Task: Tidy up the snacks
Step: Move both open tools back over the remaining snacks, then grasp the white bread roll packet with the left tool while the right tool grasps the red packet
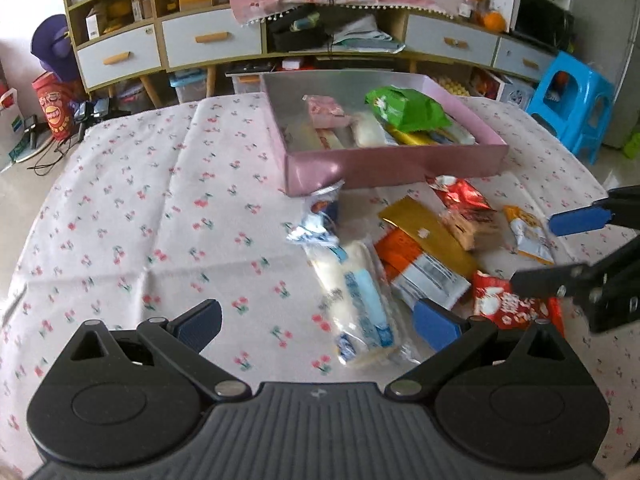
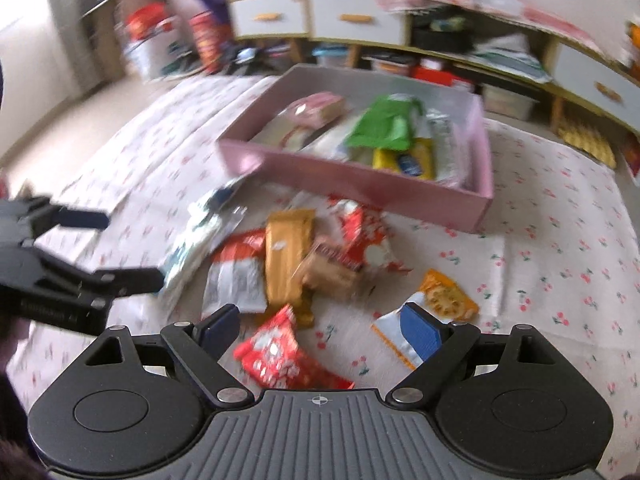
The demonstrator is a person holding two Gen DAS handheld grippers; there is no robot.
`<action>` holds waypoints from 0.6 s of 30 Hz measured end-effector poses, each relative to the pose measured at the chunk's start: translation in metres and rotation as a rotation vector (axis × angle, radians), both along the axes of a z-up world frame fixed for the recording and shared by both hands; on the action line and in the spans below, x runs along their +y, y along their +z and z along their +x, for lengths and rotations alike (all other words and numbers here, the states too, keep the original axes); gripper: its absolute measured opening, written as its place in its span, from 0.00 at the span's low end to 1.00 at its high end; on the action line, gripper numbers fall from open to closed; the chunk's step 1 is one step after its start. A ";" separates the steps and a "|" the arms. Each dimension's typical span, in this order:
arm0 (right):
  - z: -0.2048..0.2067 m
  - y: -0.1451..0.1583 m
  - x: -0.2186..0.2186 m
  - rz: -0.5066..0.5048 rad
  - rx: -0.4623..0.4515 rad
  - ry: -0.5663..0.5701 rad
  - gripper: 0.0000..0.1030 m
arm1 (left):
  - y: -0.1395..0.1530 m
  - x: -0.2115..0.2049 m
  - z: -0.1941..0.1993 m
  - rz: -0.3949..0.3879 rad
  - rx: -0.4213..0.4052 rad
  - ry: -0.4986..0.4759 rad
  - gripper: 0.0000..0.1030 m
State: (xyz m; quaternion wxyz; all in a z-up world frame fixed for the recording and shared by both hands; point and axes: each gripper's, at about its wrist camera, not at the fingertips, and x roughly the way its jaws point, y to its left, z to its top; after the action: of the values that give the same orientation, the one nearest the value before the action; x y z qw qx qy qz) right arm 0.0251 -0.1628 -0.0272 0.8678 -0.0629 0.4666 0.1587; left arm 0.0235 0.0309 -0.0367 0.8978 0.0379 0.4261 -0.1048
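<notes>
A pink box [image 1: 396, 164] [image 2: 360, 184] at the table's far side holds a green bag [image 1: 404, 108] [image 2: 384, 124], a pink pack [image 1: 326, 110] and other snacks. In front of it lies a loose pile: a white-and-blue bread pack [image 1: 356, 292], a gold bar [image 1: 428, 236] [image 2: 288, 256], red packets [image 1: 504, 304] [image 2: 280, 352] and an orange cracker pack [image 2: 440, 300]. My left gripper [image 1: 320, 320] is open over the bread pack. My right gripper [image 2: 320, 328] is open over a red packet; it also shows at the right of the left wrist view [image 1: 556, 248].
The table wears a white cloth with small cherries [image 1: 160, 208]. Behind it stand a cabinet with drawers [image 1: 208, 40] and a blue plastic stool [image 1: 572, 104]. The right wrist view is motion-blurred.
</notes>
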 end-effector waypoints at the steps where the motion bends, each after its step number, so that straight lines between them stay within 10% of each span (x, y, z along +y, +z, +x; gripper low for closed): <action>1: -0.003 -0.002 0.001 0.006 0.007 0.035 0.87 | -0.001 -0.002 -0.001 -0.002 -0.003 0.002 0.99; 18: -0.019 -0.030 0.019 -0.153 0.020 0.255 0.87 | -0.023 -0.014 0.010 -0.013 0.032 0.073 0.85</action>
State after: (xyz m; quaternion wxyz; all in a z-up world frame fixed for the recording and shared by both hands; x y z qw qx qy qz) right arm 0.0057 -0.1437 -0.0574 0.8287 -0.1861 0.4741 0.2320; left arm 0.0336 0.0168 -0.0600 0.8943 0.0149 0.4407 -0.0754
